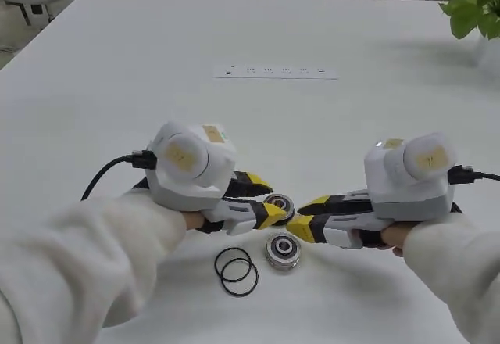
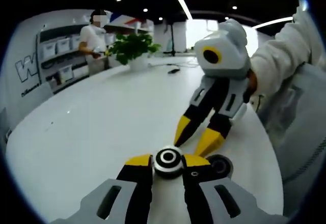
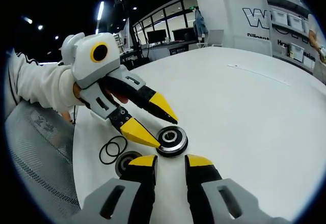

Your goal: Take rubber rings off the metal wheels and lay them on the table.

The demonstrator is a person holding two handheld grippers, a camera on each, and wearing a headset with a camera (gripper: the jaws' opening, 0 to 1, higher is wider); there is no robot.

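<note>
Under both sets of fingers spreads the white counter (image 1: 156, 86), with a socket strip (image 1: 275, 71) far beyond the tips, its markings too small to read. The left gripper (image 2: 167, 163) has its fingers clenched on a metal wheel (image 3: 171, 141), pinched by its rim at the yellow tips. The right gripper (image 3: 173, 162) faces it with fingers released and nothing between them, the tips just short of that wheel. A second wheel (image 1: 282, 250) lies flat on the counter just below the meeting tips. Two black rubber rings (image 1: 236, 270) lie overlapping beside it, nearer the left fingers. Whether the held wheel carries a ring cannot be told for sure.

The hold looks slight, since only the tips touch the rim. A hard tug by the right fingers could twist the wheel out, dropping it onto the second wheel or sending it rolling. A stretched ring could also snap free and fly off the counter.

Well beyond the fingers, large lettering (image 3: 256, 18) begins with a W. The rest is cut off, and the smaller line beneath it is illegible.
</note>
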